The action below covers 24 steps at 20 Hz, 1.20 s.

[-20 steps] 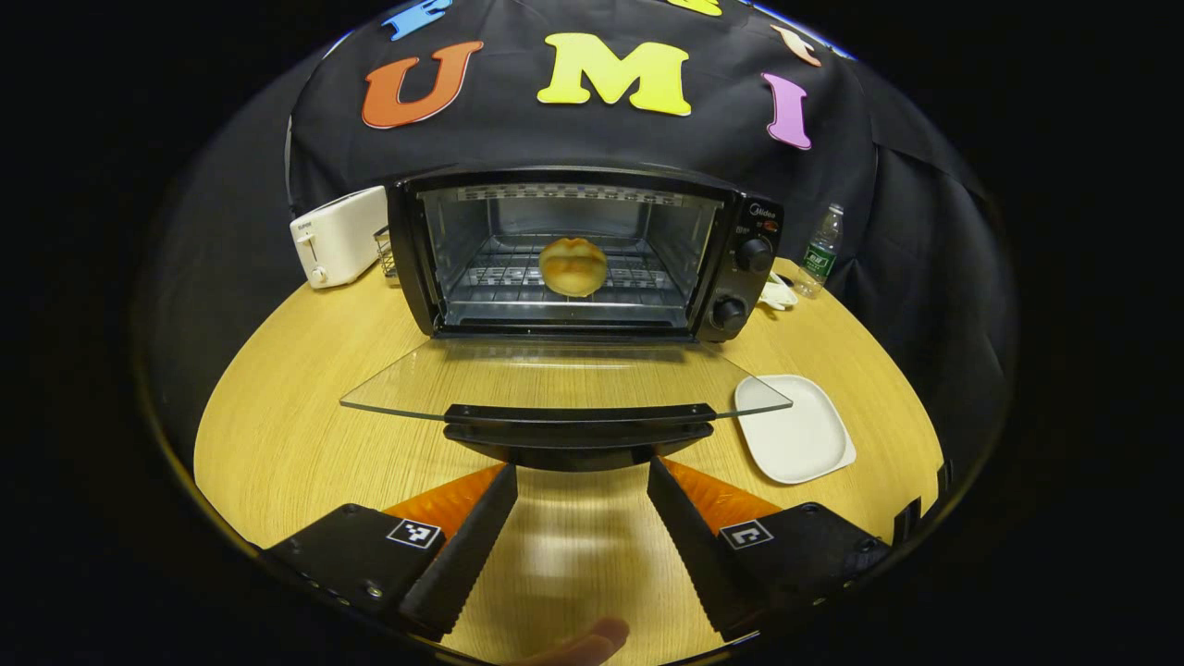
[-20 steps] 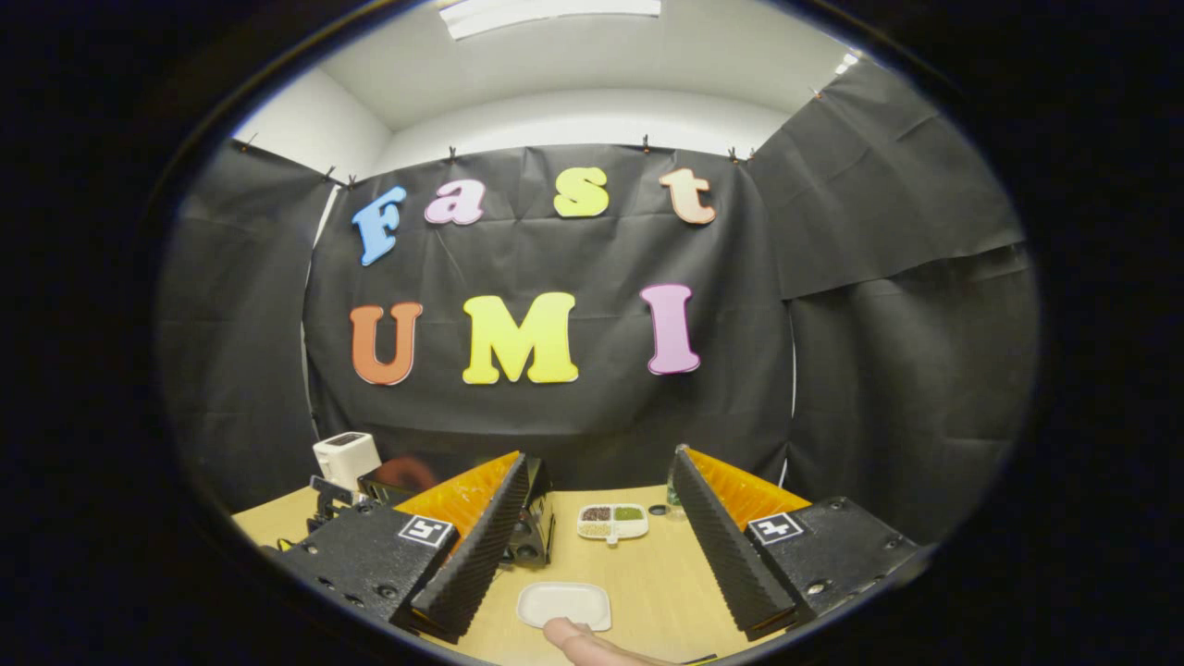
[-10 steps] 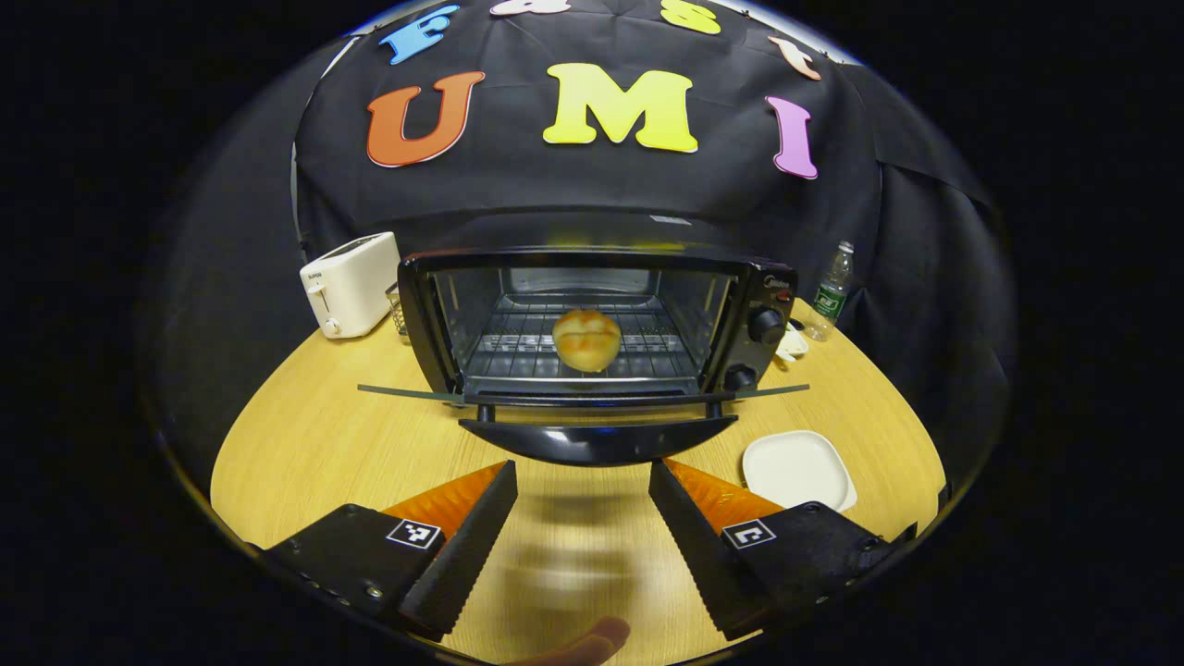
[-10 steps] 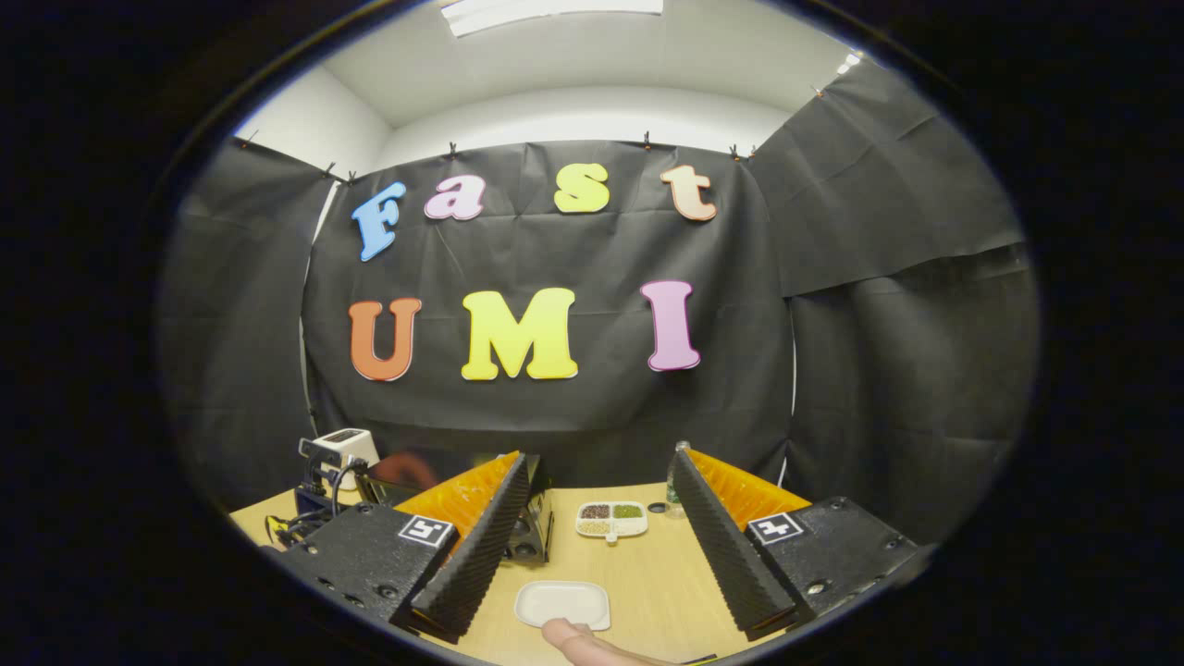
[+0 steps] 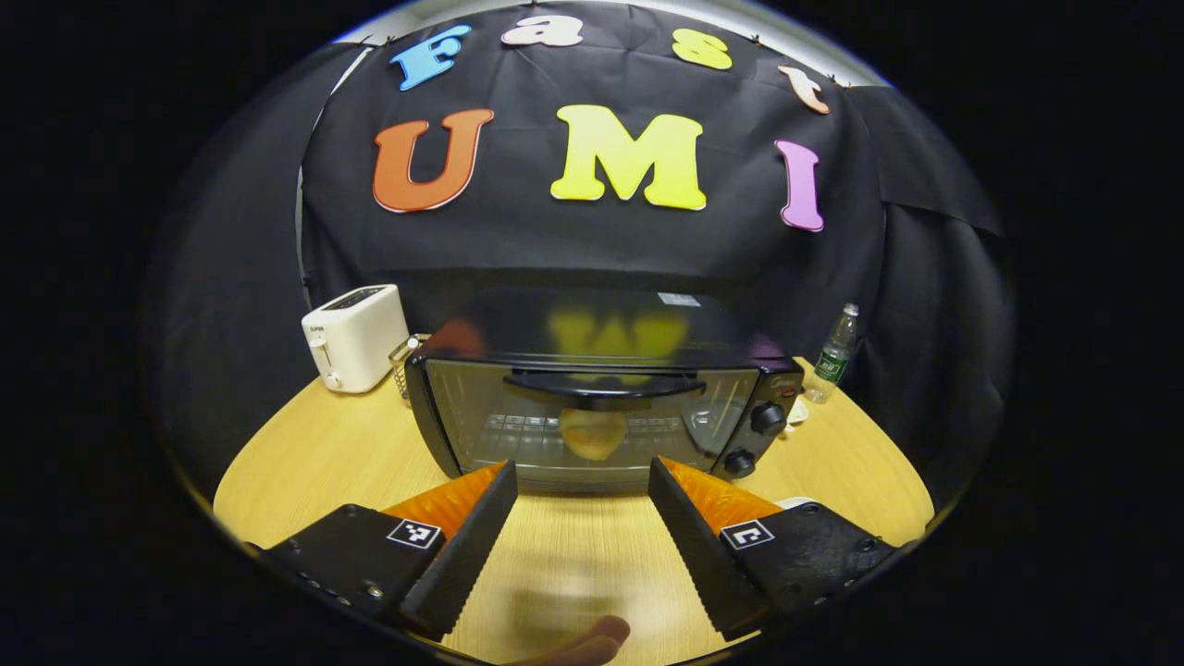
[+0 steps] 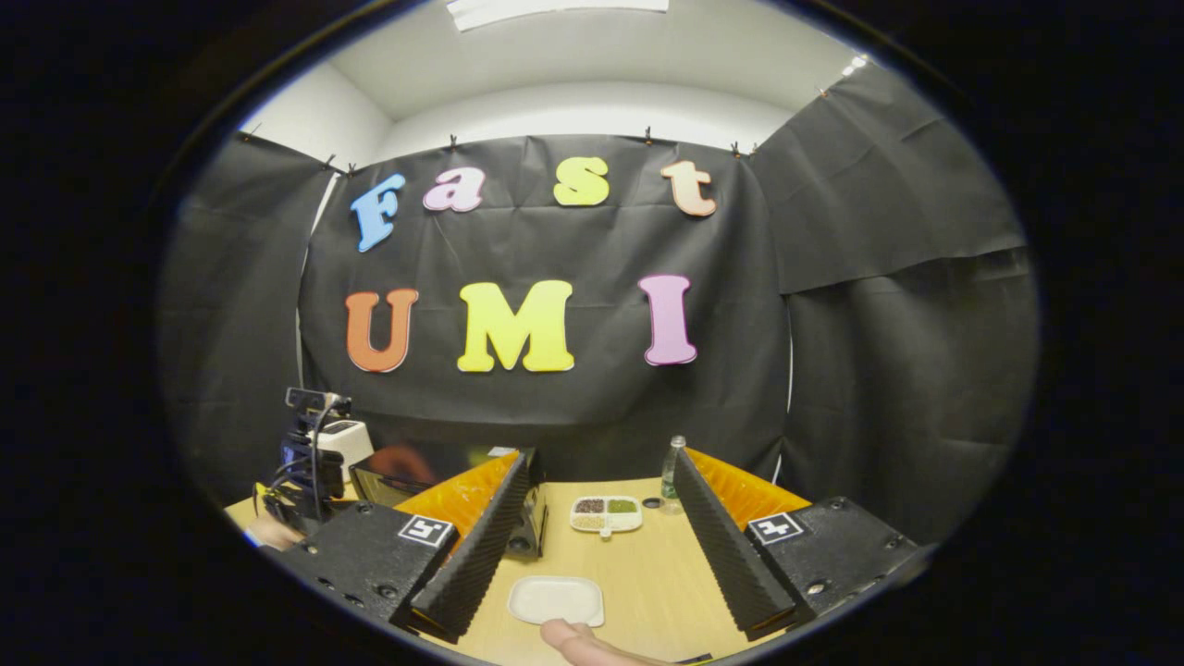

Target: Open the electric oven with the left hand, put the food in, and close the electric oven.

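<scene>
Toaster oven (image 5: 592, 407) dead ahead of my spread, empty left gripper (image 5: 578, 518), door up, handle (image 5: 603, 382) crosswise; right gripper (image 6: 599, 541) agape, farther off.

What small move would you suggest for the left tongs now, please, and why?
Probably ease the left tongs back from the oven: its door looks shut, the bun sits inside behind the glass, and the tongs are open, holding nothing.
</scene>
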Available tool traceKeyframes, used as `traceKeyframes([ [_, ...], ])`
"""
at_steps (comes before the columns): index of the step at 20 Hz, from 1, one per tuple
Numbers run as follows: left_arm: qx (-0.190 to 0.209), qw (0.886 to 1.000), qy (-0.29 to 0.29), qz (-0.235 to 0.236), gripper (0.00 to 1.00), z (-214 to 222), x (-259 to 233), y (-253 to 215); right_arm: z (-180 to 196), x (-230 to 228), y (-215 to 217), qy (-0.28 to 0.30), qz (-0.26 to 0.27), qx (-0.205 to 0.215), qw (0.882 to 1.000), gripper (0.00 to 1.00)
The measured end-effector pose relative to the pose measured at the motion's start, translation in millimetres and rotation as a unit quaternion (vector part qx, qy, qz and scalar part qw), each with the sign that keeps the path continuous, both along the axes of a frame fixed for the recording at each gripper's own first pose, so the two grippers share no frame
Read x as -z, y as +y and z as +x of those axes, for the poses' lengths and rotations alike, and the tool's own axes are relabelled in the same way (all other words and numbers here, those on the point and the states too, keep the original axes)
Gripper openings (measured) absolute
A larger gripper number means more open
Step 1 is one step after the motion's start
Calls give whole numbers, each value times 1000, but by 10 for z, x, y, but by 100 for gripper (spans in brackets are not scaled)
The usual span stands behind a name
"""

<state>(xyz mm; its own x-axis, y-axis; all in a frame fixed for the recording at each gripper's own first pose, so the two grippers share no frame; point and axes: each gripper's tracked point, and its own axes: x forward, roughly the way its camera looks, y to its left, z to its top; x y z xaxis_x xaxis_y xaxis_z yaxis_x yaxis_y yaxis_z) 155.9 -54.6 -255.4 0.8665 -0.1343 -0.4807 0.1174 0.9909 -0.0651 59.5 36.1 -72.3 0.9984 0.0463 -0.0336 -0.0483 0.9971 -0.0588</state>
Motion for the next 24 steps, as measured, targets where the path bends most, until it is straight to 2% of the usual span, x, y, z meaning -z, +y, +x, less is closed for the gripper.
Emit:
traceKeyframes([
  [1, -1, 1000, -8, 5, 94, -36, -69, 42, -15, -10, 10, 0, 1, 0, 1000, 100],
  [2, -1, 1000, -18, 9, 94, -80, -150, 62, -34, -13, 18, -1, 2, -1, 1000, 95],
  [6, -3, 998, -58, 12, 94, -297, -552, 54, -125, -16, 72, 0, -1, -5, 1000, 95],
  [7, -3, 997, -71, 19, 94, -355, -659, 86, -154, -14, 85, 0, -1, -6, 1000, 100],
  [8, -4, 996, -84, 25, 94, -420, -770, 112, -186, -11, 92, 0, -2, -7, 1000, 95],
  [9, -4, 995, -94, 27, 94, -499, -880, 117, -213, -11, 93, 0, -4, -5, 1000, 95],
  [10, -2, 994, -107, 26, 94, -588, -1001, 112, -253, 3, 98, 0, -6, -5, 1000, 100],
  [11, -1, 993, -116, 22, 94, -657, -1098, 95, -292, -7, 114, -2, -7, -6, 1000, 95],
  [12, -5, 992, -125, 18, 94, -750, -1215, 107, -337, -10, 118, -2, -8, -7, 1000, 95],
  [13, -9, 991, -134, 14, 94, -834, -1315, 136, -389, -7, 128, -1, -6, -10, 1000, 100],
  [15, -20, 989, -149, 11, 94, -1015, -1499, 199, -480, -26, 149, -5, -2, -13, 1000, 100],
  [18, -30, 986, -162, 26, 94, -1280, -1645, 287, -609, -25, 169, -10, -5, -19, 1000, 100],
  [19, -33, 985, -165, 26, 94, -1360, -1678, 277, -653, -36, 168, -12, -5, -20, 1000, 95],
  [20, -35, 985, -169, 24, 94, -1438, -1710, 267, -679, -46, 151, -16, -7, -19, 1000, 95],
  [21, -35, 984, -174, 21, 94, -1517, -1739, 258, -701, -60, 124, -20, -10, -14, 1000, 100],
  [24, -38, 982, -185, 9, 94, -1770, -1779, 260, -785, -70, 46, -31, -20, -3, 999, 100],
])
